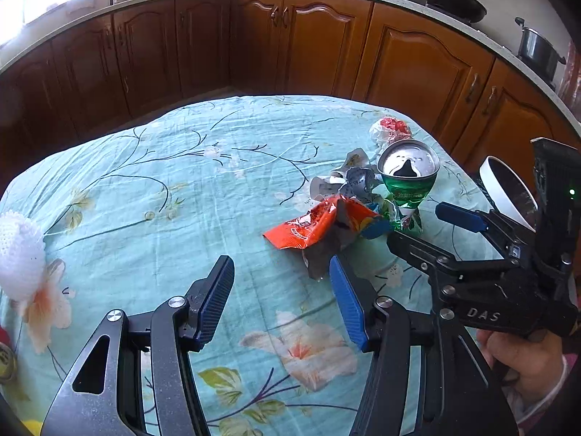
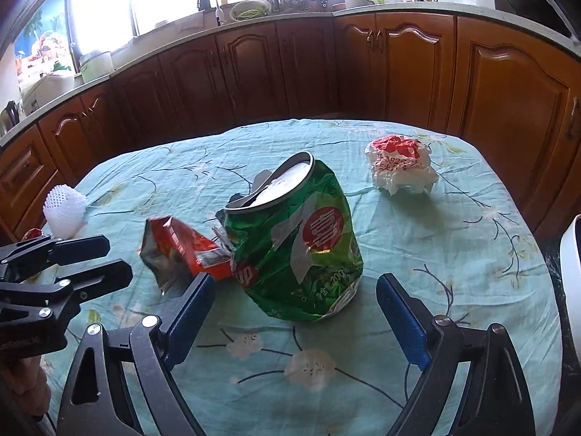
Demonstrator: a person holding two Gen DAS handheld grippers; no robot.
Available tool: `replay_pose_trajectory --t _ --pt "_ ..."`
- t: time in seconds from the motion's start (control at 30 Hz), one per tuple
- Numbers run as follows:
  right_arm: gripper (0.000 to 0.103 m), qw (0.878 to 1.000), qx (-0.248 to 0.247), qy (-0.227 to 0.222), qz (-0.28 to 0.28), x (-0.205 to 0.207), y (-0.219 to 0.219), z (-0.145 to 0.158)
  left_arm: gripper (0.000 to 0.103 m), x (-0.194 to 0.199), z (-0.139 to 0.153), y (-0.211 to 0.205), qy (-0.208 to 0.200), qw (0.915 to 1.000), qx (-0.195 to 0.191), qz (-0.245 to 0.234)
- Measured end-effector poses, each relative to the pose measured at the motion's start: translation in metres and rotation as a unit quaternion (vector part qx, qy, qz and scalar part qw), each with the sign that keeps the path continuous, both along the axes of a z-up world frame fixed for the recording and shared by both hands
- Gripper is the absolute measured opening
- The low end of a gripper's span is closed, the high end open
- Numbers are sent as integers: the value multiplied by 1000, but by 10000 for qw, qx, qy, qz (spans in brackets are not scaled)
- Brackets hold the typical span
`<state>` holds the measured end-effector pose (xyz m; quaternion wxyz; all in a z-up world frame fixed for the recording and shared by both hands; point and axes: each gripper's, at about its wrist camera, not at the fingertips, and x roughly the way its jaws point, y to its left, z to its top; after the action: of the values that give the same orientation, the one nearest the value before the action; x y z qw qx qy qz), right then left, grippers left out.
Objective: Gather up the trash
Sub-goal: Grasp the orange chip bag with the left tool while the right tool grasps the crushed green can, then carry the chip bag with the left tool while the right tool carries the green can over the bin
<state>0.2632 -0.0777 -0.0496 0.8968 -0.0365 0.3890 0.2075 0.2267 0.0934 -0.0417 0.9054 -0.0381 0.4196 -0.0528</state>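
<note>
A crushed green can [image 2: 301, 239] stands on the floral tablecloth [image 2: 399, 345], just ahead of my open right gripper [image 2: 294, 287]; it also shows in the left wrist view [image 1: 406, 185]. An orange snack wrapper [image 1: 319, 227] lies left of the can, also in the right wrist view [image 2: 185, 249]. Crumpled paper [image 1: 348, 178] sits behind it. A crumpled white and red bag [image 2: 399, 167] lies farther back. My left gripper [image 1: 281, 272] is open and empty, just short of the wrapper. The right gripper [image 1: 428, 229] shows open beside the can.
A white foam net [image 1: 20, 254] lies at the table's left edge. A white bin rim [image 1: 508, 189] stands off the table's right side. Wooden kitchen cabinets [image 1: 290, 43] curve behind the table. The left gripper [image 2: 90, 258] shows at left in the right wrist view.
</note>
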Motion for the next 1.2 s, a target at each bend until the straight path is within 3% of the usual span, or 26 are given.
replay_pose_trajectory --t 0.17,0.23,0.3,0.37,0.47,0.53,0.6,0.67,0.8,0.93,1.2 --pt "69 9997 166 -120 -118 3 -11 7 55 6 1 -7 -32 9999 66 -114" --pt "55 9993 308 -106 -170 4 -18 8 55 10 3 -12 -95 9997 125 -190" --pt "31 9989 400 -79 -239 4 -25 9 55 15 3 -19 -162 9992 231 -271" --pt "21 9983 509 -58 -294 6 -32 10 55 24 -1 -26 -126 9987 339 -361" --pt "17 9973 666 -41 -307 6 -40 13 54 32 -7 -33 -40 9980 419 -477" --pt "16 9958 868 22 -298 6 -46 14 39 34 -9 -36 -17 9977 412 -534" --pt "14 9944 1011 84 -294 5 -52 15 14 36 -11 -37 57 9977 332 -586" --pt "12 9929 1147 108 -306 1 -61 17 5 36 -11 -36 93 9979 227 -605" --pt "12 9895 1394 136 -352 -11 -79 22 3 29 -5 -37 19 9983 95 -575" --pt "12 9867 1572 98 -414 -23 -99 31 2 17 6 -41 -51 9981 -277 -552" --pt "12 9805 1835 12 -702 -46 -152 44 2 3 19 -78 -135 9942 -695 -810"
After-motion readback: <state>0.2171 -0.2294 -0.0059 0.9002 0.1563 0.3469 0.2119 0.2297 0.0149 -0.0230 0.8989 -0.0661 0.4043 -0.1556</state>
